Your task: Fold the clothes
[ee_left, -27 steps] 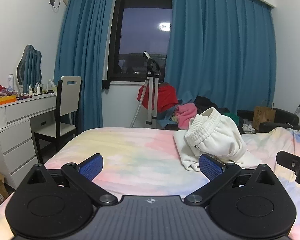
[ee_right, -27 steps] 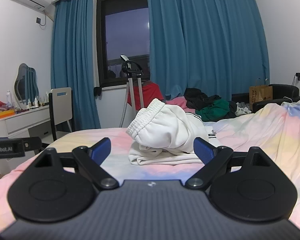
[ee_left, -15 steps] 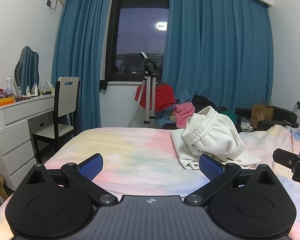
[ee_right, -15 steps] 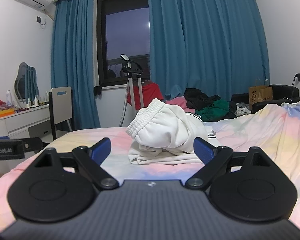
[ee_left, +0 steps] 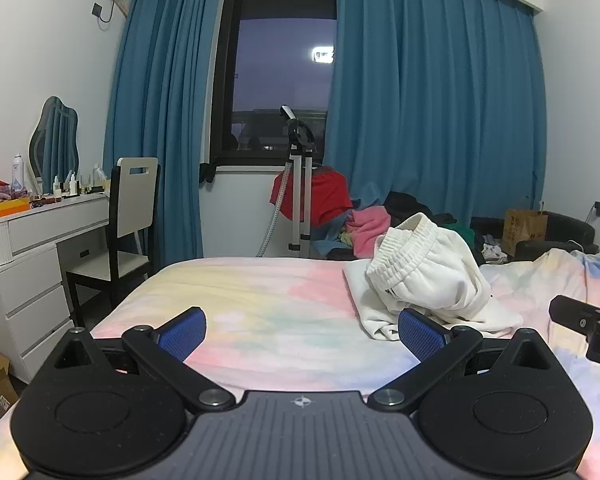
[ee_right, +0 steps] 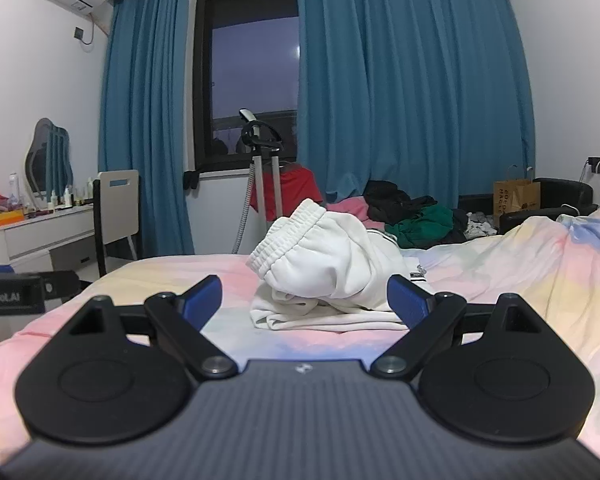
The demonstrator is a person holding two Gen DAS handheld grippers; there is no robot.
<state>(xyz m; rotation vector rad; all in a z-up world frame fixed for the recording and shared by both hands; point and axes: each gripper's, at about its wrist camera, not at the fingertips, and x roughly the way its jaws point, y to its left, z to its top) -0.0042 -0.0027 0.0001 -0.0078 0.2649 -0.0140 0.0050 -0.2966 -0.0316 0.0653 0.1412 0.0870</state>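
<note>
A crumpled pair of white sweatpants (ee_right: 328, 264) lies in a loose heap on a bed (ee_left: 260, 304) covered with a pastel tie-dye sheet, the ribbed elastic waistband raised and facing left. The heap sits toward the far side of the bed, nearer the window end.

2 black tongs with blue pads hover low over the near part of the sheet. The right tongs (ee_right: 302, 300) stand wide, and the heap shows between the pads without touching them. The left tongs (ee_left: 300, 330) also stand wide, holding nothing, with the heap ahead and to their right.

Beyond the bed are a garment steamer stand (ee_left: 298, 184), a pile of red, pink, black and green clothes (ee_right: 412, 216), blue curtains (ee_left: 436, 112) and a dark window (ee_left: 280, 76). At left stand a white dresser (ee_left: 32, 264) and a chair (ee_left: 132, 216).
</note>
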